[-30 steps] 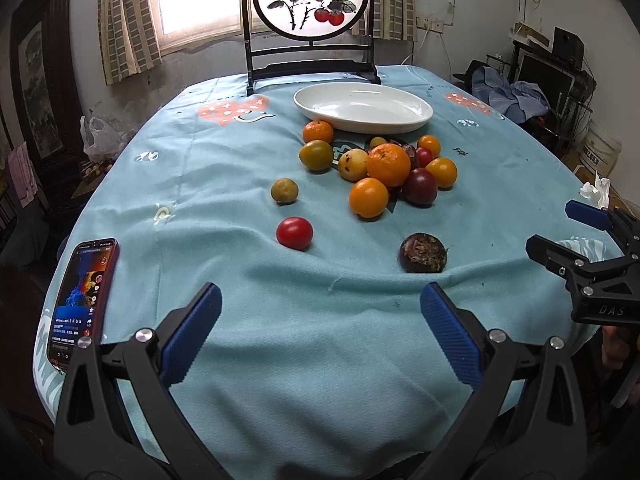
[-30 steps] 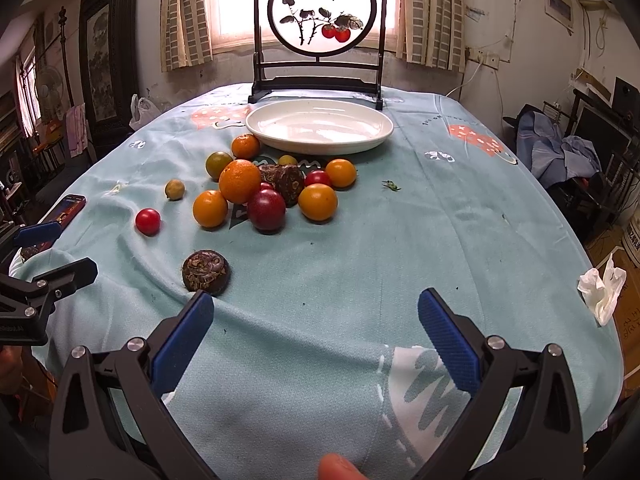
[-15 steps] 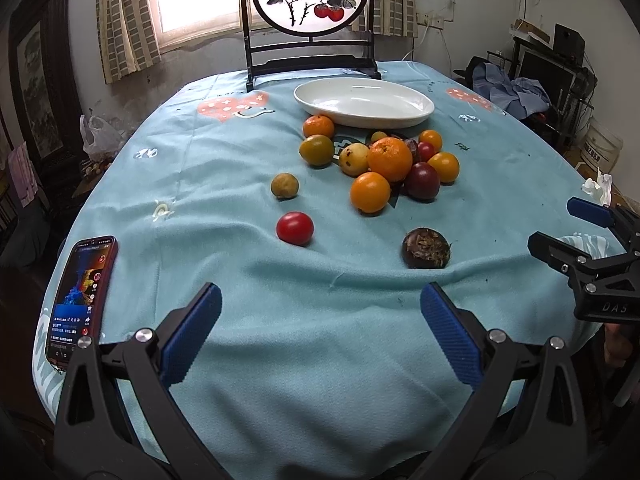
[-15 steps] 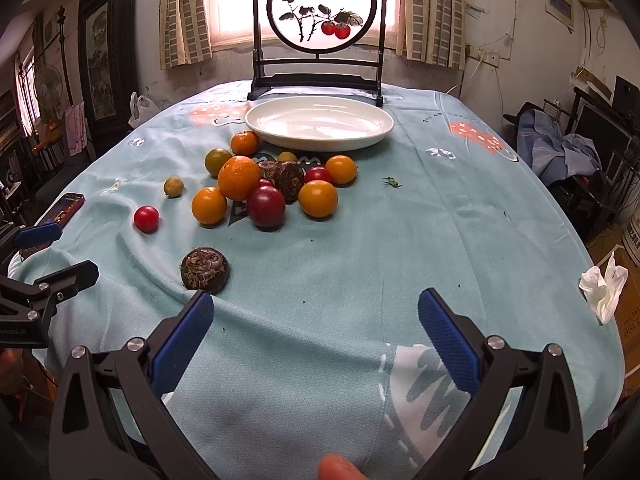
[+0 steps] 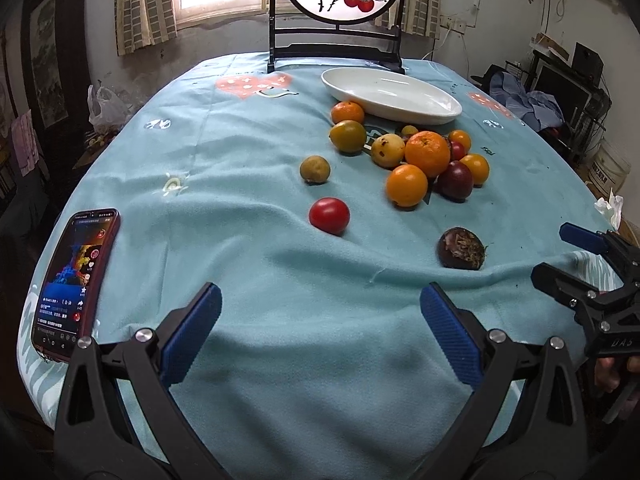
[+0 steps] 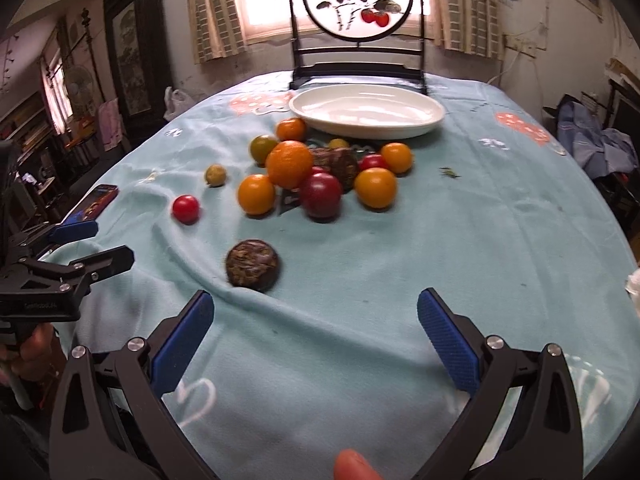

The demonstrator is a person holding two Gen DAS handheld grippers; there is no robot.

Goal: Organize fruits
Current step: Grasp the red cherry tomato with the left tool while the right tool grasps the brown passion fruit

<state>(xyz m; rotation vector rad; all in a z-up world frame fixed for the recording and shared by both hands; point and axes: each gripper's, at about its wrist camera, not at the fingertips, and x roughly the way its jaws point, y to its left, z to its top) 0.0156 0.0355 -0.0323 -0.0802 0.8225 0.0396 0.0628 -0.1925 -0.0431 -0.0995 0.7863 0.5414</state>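
A cluster of oranges and other fruits [image 5: 427, 153] lies on the blue tablecloth in front of an empty white oval plate [image 5: 390, 95]. A red tomato [image 5: 329, 215], a small yellow-green fruit [image 5: 315, 168] and a dark brown passion fruit [image 5: 461, 248] lie apart, nearer me. My left gripper [image 5: 320, 320] is open and empty above the near cloth. My right gripper [image 6: 316, 320] is open and empty, just short of the passion fruit [image 6: 252, 265]. The plate [image 6: 366, 110] and cluster [image 6: 320, 178] show beyond it.
A lit phone [image 5: 76, 280] lies at the table's left edge. A black stand with a round painted screen [image 5: 334, 12] stands behind the plate. A crumpled tissue [image 5: 610, 208] lies at the right edge. The right gripper shows in the left wrist view [image 5: 576, 256].
Both grippers have moved forward over the table toward the fruits; the right one has also shifted left, closer to the passion fruit. Both stay open.
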